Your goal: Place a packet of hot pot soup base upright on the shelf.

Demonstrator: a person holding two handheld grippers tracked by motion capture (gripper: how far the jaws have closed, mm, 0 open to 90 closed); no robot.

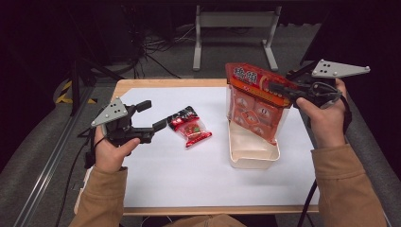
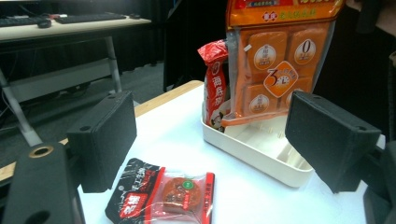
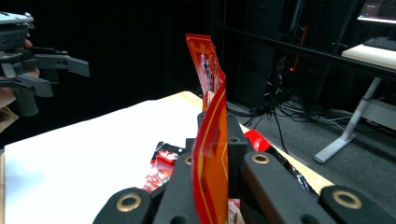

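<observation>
Sleeves and hands come in at the bottom of the frame. Right claw (image 1: 276,88) is clamped on the top edge of the big orange snack bag (image 1: 253,106), right of centre, holding it upright so its bottom drops into the cream tray (image 1: 253,158) beside a red packet (image 2: 215,84). Left claw (image 1: 152,116) hangs spread wide, probably lined up for the small snack packet (image 1: 191,126) lying flat mid-counter (image 1: 189,179).
</observation>
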